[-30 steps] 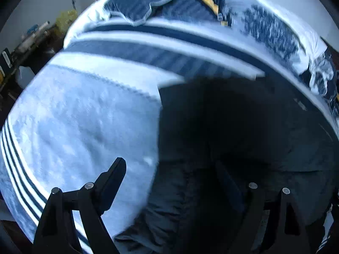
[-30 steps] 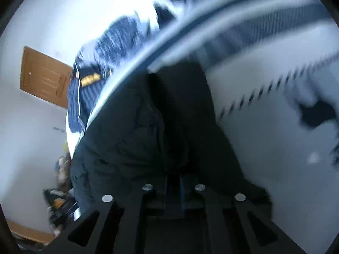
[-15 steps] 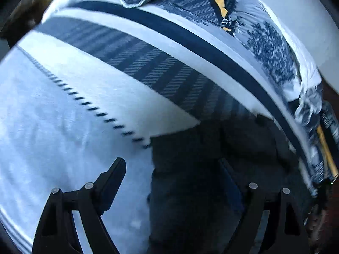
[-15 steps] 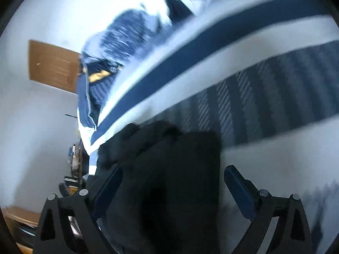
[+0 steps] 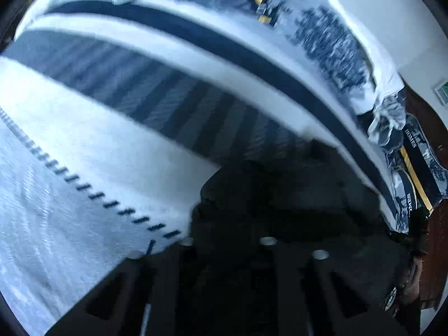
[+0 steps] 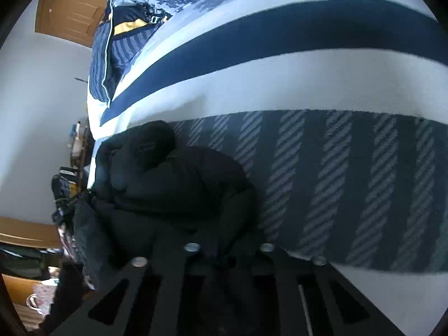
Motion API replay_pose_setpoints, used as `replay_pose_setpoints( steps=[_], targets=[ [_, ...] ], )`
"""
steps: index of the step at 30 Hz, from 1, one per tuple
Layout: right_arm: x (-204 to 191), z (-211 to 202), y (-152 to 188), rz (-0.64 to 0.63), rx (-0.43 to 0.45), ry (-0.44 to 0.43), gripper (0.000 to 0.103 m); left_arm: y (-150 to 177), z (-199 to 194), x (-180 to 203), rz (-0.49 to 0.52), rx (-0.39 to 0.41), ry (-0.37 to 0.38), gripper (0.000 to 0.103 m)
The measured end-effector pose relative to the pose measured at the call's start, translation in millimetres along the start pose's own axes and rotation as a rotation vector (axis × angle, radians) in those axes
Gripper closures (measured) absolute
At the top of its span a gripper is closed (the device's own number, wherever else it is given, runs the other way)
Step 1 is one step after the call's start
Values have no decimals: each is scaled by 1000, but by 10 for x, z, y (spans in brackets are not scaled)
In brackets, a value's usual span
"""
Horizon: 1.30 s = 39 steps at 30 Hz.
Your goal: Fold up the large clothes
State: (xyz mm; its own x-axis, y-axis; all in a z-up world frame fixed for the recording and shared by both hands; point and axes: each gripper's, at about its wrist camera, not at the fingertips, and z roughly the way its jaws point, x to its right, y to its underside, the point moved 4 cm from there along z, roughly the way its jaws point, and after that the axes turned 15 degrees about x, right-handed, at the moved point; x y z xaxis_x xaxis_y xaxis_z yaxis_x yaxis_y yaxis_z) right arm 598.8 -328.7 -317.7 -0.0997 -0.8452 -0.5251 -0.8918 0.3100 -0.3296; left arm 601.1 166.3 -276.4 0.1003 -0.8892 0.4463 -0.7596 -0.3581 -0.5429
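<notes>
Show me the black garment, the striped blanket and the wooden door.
black garment (image 6: pixel 179 179), right wrist view, its bunched middle
striped blanket (image 6: pixel 308 39), right wrist view, broad navy stripe
wooden door (image 6: pixel 70 11), right wrist view, its panel

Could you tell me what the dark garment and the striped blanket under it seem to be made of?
The dark garment looks like matte, padded black fabric, going by its soft puffy folds; the weave is too dark to tell. The striped blanket seems a fuzzy woven or fleece textile: soft-edged navy and white bands, with blanket stitching.
</notes>
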Motion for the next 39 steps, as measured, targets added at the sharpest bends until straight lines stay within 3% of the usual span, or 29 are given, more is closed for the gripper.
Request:
replay_pose_setpoints(
  steps=[2,5,9,13,17,20,24,26,28,29,30,32,35,39],
  targets=[
    [-75,-152,-47,-31,68,44,97,-147,-189,139,26,71,11,96],
    [-319,-464,-182,-78,162,94,98,-413,-453,433,101,155,-35,97],
    [-734,-971,-583,-146,317,131,99,-884,-804,791,164,285,-30,98],
    [-995,-1351,-985,-170,434,116,99,-1376,-861,1030,183,370,3,98],
    [-1201,-1399,-1452,-193,531,122,99,-1760,-741,1190,208,467,25,98],
    [-1137,-1247,-1766,-189,575,144,99,-1899,-435,1166,212,473,2,94],
    [-779,-733,-1905,-156,527,187,91,-1791,154,878,248,380,-109,70],
    [-465,-422,-1859,-99,452,238,68,-1716,178,621,238,396,-158,66],
    [-139,-321,-1754,-19,421,320,58,-1654,5,333,201,442,-196,36],
    [-52,-391,-1672,7,447,296,57,-1600,-172,180,174,476,-198,31],
    [-30,-494,-1579,22,468,265,54,-1546,-324,101,161,502,-201,30],
    [-114,-783,-1325,24,508,231,37,-1377,-675,24,165,517,-185,29],
    [-485,-1310,-752,-50,539,177,34,-958,-1336,-55,200,508,-169,27],
    [-997,-1981,307,-85,545,94,31,-172,-2258,-9,218,502,-122,9]
  ],
)
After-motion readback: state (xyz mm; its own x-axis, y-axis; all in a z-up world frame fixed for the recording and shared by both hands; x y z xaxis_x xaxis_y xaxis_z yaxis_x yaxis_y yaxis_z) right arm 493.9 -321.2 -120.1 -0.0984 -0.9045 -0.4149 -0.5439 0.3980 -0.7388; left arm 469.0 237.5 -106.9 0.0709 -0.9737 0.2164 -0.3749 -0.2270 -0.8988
